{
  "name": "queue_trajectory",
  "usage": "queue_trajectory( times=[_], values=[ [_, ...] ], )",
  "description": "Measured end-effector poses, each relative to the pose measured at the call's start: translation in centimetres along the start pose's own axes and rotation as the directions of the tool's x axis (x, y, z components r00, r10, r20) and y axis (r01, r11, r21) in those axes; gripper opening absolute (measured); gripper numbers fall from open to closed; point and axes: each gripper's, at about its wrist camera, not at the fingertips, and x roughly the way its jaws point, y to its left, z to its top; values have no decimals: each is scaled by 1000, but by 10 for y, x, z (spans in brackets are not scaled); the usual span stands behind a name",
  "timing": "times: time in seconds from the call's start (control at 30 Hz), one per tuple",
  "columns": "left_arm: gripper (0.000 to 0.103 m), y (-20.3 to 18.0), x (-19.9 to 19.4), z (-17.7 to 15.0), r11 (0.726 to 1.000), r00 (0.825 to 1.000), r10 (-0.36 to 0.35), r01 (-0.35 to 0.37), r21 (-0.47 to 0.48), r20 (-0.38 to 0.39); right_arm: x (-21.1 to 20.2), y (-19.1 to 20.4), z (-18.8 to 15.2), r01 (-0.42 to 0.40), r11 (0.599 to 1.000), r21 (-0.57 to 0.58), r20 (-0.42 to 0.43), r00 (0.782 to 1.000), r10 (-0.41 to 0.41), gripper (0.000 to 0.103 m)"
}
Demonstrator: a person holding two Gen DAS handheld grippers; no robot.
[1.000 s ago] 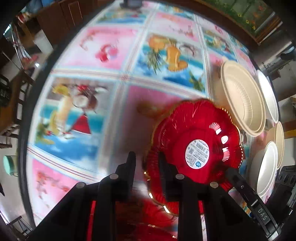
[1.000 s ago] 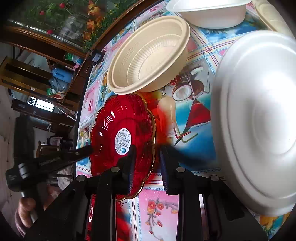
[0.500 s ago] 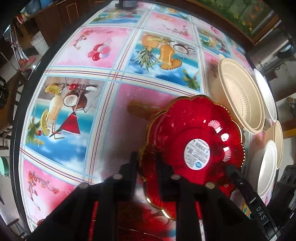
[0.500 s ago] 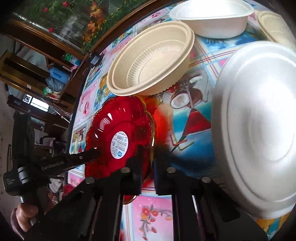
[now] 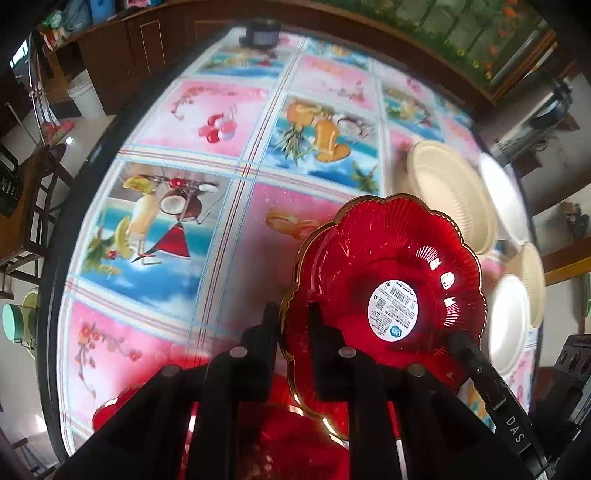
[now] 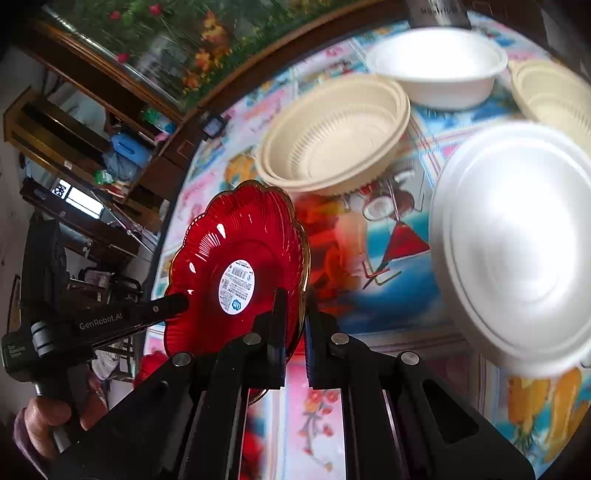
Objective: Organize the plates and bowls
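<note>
- The left claw [image 5: 291, 325] is clamped on the near-left rim of the red plate [image 5: 388, 291]; its jaws have just been closing, and the gold-edged rim sits pinched between them.
- The right claw [image 6: 295, 314] grips the same red plate [image 6: 236, 266] at the opposite edge, with the rim caught in the narrow slot between its fingers; those jaws too have just been closing.
- The red plate is held between the two claws, tilted, clear of the bench [image 5: 240, 229], and a white round sticker [image 5: 393, 310] with a barcode lies at its centre.
- In the right wrist view the left claw's black finger [image 6: 166, 304] reaches the plate's left rim, and a person's hand [image 6: 55, 413] grasps the handle below it.
- Just under the red plate, at the near edge of the bench, more red glassware [image 5: 280, 439] shows between the fingers of the left claw; it is too hidden to tell what it is.
- Right of the red plate, close by, an upturned white bowl [image 6: 513, 240] rests bottom up on the bench.
- Just beyond the red plate sits a beige bowl [image 6: 332, 136] with a ribbed inner wall, open side up.
- Farther beyond the red plate stands a white bowl [image 6: 439, 66], upright, and a second beige bowl [image 6: 554, 96] lies to its right at the picture's edge.
- The bench carries a cloth [image 5: 166, 229] printed with fruit and drinks in pink and blue squares.
- Well beyond the red plate, a small dark device [image 5: 264, 35] sits at the far rim of the bench.
</note>
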Motion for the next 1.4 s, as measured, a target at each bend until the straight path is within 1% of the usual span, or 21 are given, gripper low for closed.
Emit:
queue_trajectory(
  times=[0.17,0.23,0.37,0.47,0.57,0.73,0.87,1.0,1.1,1.17,1.23,1.33,1.4],
  values=[
    [14,-8,-42,-12,1000,996,-4,3,20,84,-40,23,-10,-9,999,-54,65,998,13,7],
    [14,-6,-58,-22,1000,994,-2,-1,27,111,-54,32,-16,-21,997,-73,78,997,27,7],
    [14,14,-85,-45,1000,989,-4,2,11,149,-71,53,-35,-38,992,-124,86,995,49,7],
    [14,36,-96,-67,1000,986,17,-14,-19,163,-69,73,-54,-50,985,-167,63,996,61,7],
    [14,61,-96,-90,998,987,47,-38,-57,154,-59,86,-80,-64,977,-201,13,998,68,7],
    [15,92,-76,-120,993,993,71,-60,-102,99,-38,93,-111,-54,969,-243,-56,998,41,7],
    [17,99,-56,-134,991,994,101,-97,-87,49,-23,93,-128,-9,959,-283,-88,996,-16,7],
    [18,100,-47,-140,987,988,150,-148,-62,29,-12,93,-132,24,948,-317,-109,992,-61,7],
    [18,96,-49,-141,980,979,200,-199,-31,50,-9,101,-137,80,918,-387,-72,990,-117,9],
    [18,96,-51,-142,974,972,226,-226,-22,67,-9,105,-139,116,896,-428,-35,989,-145,9],
    [18,96,-53,-142,968,965,250,-250,-17,82,-7,109,-141,139,878,-458,-20,986,-166,9],
    [18,100,-59,-145,970,965,241,-238,-41,103,-6,112,-142,166,853,-495,-15,980,-200,9],
    [18,102,-67,-149,971,962,239,-233,-63,134,-7,117,-143,223,803,-553,32,968,-247,9]
  ],
)
